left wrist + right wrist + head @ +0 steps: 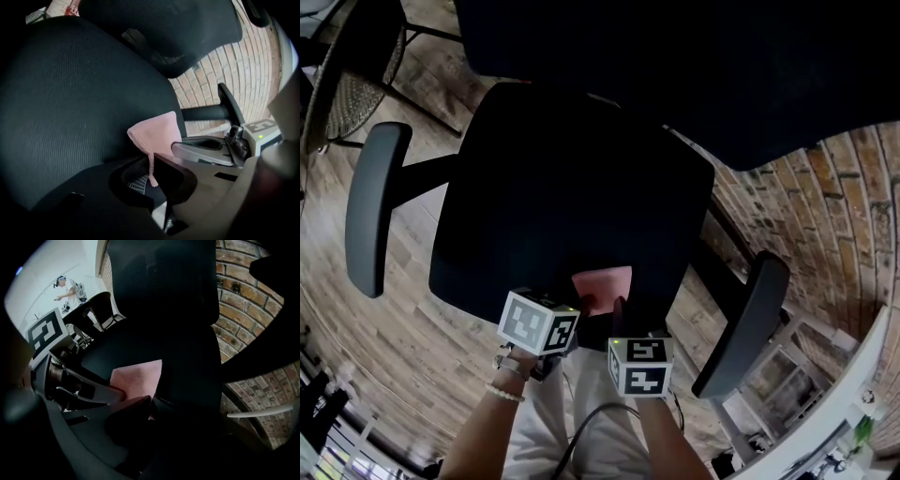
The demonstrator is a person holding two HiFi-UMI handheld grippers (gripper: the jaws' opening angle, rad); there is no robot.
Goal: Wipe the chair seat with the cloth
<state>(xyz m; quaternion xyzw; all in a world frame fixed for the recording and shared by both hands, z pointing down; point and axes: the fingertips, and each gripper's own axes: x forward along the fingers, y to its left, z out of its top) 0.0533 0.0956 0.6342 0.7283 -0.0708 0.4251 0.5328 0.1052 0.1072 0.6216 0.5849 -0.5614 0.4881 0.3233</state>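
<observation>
Pink cloth (602,284) at seat (553,187) front edge, clamped by left tongs (156,182) and right tongs (149,405). Left's thin hem-hold may slip under drag.

This looks like an office: a black swivel chair (572,197) with armrests stands on a wood-plank floor (394,328), with a brick wall (834,206) and a white table (853,403) to the chair's right.
</observation>
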